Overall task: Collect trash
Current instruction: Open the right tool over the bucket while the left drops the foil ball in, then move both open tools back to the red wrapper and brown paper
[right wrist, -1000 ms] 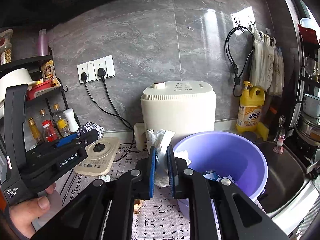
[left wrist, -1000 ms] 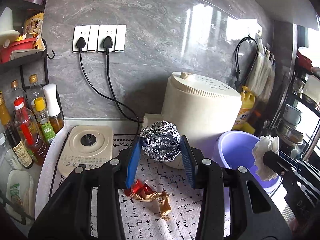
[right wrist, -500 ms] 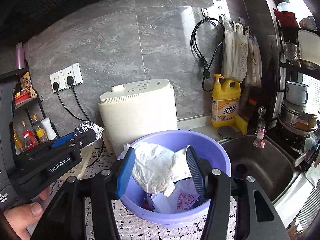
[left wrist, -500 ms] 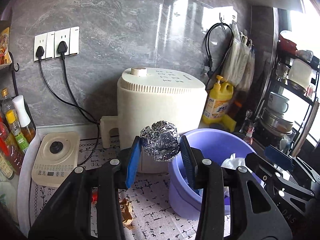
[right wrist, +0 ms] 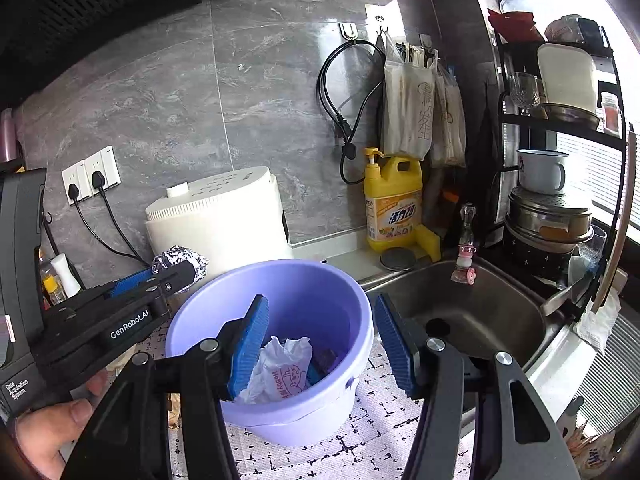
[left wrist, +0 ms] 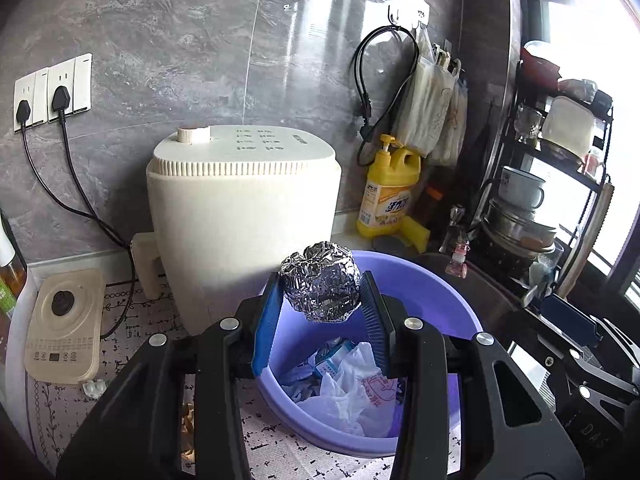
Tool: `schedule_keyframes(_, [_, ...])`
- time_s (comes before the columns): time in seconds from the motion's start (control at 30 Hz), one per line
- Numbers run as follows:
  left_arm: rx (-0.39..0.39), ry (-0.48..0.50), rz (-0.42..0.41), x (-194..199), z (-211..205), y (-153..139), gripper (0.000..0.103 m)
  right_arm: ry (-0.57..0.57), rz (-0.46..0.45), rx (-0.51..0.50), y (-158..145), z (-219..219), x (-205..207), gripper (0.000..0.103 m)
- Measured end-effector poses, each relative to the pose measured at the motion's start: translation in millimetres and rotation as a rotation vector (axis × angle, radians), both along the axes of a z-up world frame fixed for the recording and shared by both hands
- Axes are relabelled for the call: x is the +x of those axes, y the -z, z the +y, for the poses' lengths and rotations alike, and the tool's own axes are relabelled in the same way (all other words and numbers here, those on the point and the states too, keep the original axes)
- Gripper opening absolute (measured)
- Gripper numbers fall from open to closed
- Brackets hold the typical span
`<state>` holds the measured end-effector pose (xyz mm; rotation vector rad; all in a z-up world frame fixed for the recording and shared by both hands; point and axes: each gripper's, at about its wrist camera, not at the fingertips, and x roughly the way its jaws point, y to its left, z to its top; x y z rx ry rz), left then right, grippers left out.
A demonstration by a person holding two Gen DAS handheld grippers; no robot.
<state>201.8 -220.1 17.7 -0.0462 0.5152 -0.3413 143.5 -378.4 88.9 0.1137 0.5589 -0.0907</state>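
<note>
Now left fingers [left wrist: 320, 316] clench the foil ball [left wrist: 320, 287] over the bucket [left wrist: 448, 304]; right fingers [right wrist: 320, 344] released.

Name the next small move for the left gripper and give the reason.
Probably carry the foil ball a little further over the purple bucket, then open the jaws. The left gripper grips the ball just above the bucket's near rim, seen from the right wrist, and the right gripper is open with nothing in it.
</note>
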Motion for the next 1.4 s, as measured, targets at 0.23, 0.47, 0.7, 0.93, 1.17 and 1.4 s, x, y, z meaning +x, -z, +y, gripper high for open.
schedule_keyframes(0.23, [-0.022, 0.054, 0.027, 4.5, -22.0, 3.7, 0.056, 0.079, 0.0, -0.02, -3.9, -15.4, -15.9, 0.055])
schedule_keyframes(0.47, [-0.03, 0.041, 0.013, 1.9, -9.1, 1.2, 0.074, 0.089, 0.001, -0.02, -5.0, -11.5, -19.6, 0.055])
schedule_keyframes(0.7, [-0.038, -0.058, 0.009, -1.7, 36.3, -0.4, 0.083, 0.007, 0.004, -0.011, -1.9, 18.1, -9.9, 0.056])
schedule_keyframes(0.93, [-0.03, -0.164, 0.011, -8.8, 82.7, -1.5, 0.087, -0.092, 0.01, 0.012, 3.0, 54.0, 0.3, 0.057])
schedule_keyframes(1.17, [-0.019, -0.264, 0.011, -21.1, 126.0, 0.5, 0.09, -0.177, 0.011, 0.024, 5.5, 87.0, 4.6, 0.061])
schedule_keyframes(1.4, [-0.03, -0.362, 0.018, -34.2, 172.5, 1.8, 0.091, -0.258, 0.01, 0.031, 8.8, 121.8, 7.7, 0.068])
